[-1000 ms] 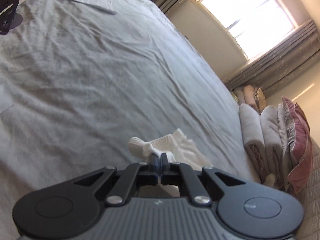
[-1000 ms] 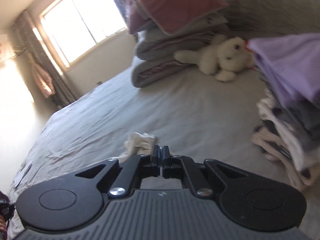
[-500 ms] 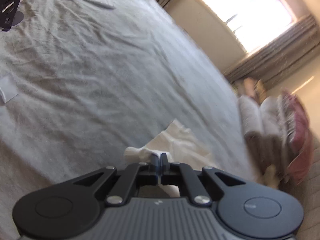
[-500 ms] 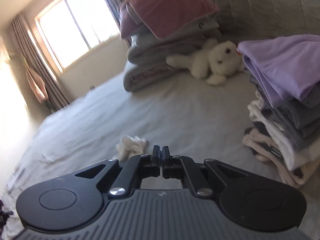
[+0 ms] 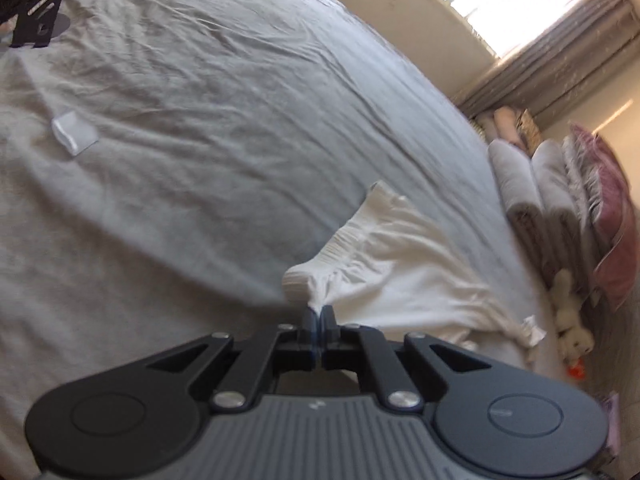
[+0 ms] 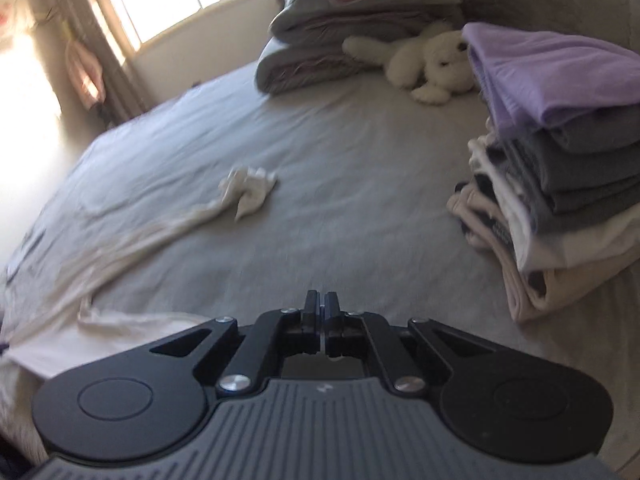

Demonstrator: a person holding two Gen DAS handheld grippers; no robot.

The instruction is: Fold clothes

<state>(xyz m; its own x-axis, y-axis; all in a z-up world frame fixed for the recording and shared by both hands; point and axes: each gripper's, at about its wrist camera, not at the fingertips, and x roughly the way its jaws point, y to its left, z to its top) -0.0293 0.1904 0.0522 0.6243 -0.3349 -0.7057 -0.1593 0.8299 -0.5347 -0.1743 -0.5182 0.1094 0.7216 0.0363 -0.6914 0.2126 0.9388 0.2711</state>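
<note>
The left gripper (image 5: 319,312) has its fingers closed on a bunched pinch of the white garment (image 5: 404,276), right at the ribbed waistband, and the cloth trails away from it to the far right across the grey bed (image 5: 208,128). The right gripper (image 6: 321,300) also has its fingers pressed together; a sliver of pale cloth may show between their bases, but whether it holds the fabric cannot be told. In its view the white garment (image 6: 132,248) stretches from the near left edge out to a crumpled end in the middle of the bed.

Risks, as a judgement: the left pinch is small and at the very edge, so a pull could slip the cloth free. If the right hand holds nothing, only one corner is controlled and the piece would twist rather than lie flat. The far end is wadded, so a fold made now would trap wrinkles. The stack of folded clothes (image 6: 560,152) sits near on the right and a wide sweep could topple it.

Both grippers point forward and downward over the bed, low over the sheet
</note>
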